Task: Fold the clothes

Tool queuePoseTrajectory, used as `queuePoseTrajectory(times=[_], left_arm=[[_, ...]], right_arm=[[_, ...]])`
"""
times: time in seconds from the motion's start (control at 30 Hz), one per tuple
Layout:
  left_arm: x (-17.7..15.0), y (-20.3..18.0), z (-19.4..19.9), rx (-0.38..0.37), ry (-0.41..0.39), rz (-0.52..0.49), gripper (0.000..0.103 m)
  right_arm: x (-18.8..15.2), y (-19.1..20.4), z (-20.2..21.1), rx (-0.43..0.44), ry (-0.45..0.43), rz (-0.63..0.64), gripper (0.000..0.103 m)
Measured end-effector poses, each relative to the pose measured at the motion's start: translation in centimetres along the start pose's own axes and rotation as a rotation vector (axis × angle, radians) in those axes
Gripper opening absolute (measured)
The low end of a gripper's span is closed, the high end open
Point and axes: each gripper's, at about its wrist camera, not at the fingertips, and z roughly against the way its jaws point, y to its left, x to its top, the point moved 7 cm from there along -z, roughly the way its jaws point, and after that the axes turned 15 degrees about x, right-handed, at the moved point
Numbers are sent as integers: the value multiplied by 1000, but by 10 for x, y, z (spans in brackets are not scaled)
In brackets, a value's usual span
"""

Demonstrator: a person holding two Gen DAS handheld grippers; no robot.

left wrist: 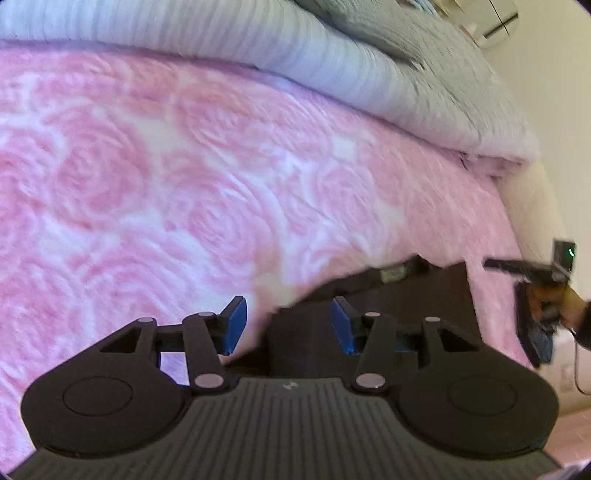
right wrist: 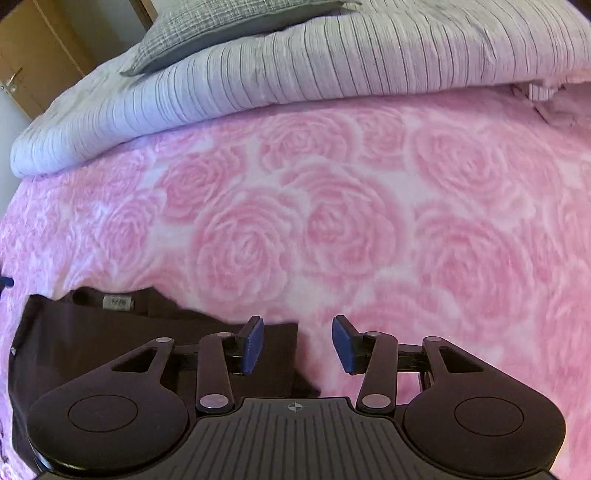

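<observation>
A dark brown garment (left wrist: 417, 295) lies flat on the pink rose-patterned blanket (left wrist: 184, 192), its neck label facing up. My left gripper (left wrist: 288, 325) is open and empty just above the garment's left edge. My right gripper (right wrist: 297, 343) is open and empty over the garment's right edge (right wrist: 147, 347), with the neck label (right wrist: 118, 302) to its left. The right gripper also shows in the left wrist view (left wrist: 535, 284) at the far right, held in a hand.
A folded grey-white striped duvet (right wrist: 295, 66) lies across the far side of the bed with a grey checked pillow (right wrist: 221, 26) on it. A wooden door (right wrist: 26, 62) stands at the far left. A cream wall (left wrist: 554, 129) borders the bed's right side.
</observation>
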Motion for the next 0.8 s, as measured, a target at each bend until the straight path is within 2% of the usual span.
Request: queuePoseTrajectory(times=[0.1, 0.23, 0.3, 0.33, 0.37, 0.4, 0.47, 0.5, 0.57, 0.7, 0.73, 0.77, 0.8], left_arm=[[-4, -9, 3, 47, -20, -75, 45], [-32, -46, -7, 131, -18, -291, 46], [-45, -61, -22, 195, -10, -358, 44], [-51, -65, -29, 212, 5, -376, 39], [-56, -67, -36, 233, 17, -399, 27], [-60, -68, -42, 256, 23, -415, 21], [-59, -60, -43, 261, 15, -354, 5], [-57, -54, -43, 251, 9, -299, 2], [-52, -35, -37, 230, -4, -177, 2], [-51, -9, -34, 186, -3, -37, 2], [-51, -8, -35, 182, 0, -27, 2], [-51, -10, -34, 183, -5, -35, 2], [-49, -13, -31, 190, -19, -59, 2]], right_arm=[[-18, 6, -3, 9, 21, -4, 46], [-44, 8, -8, 4, 34, -8, 46], [-54, 7, -9, -14, 20, -16, 47], [-57, 6, -9, -25, 10, -23, 47], [-59, 5, -9, -32, -2, -26, 47], [-59, 4, -10, -34, -16, -24, 47], [-55, 4, -12, -33, -41, -6, 47], [-52, 4, -14, -32, -53, 6, 47], [-45, 1, -20, -23, -72, 15, 47], [-34, -11, -39, 8, -82, -47, 46], [-33, -14, -42, 8, -80, -63, 41], [-31, -16, -45, 7, -75, -75, 16], [-30, -16, -45, 4, -71, -73, 1]])
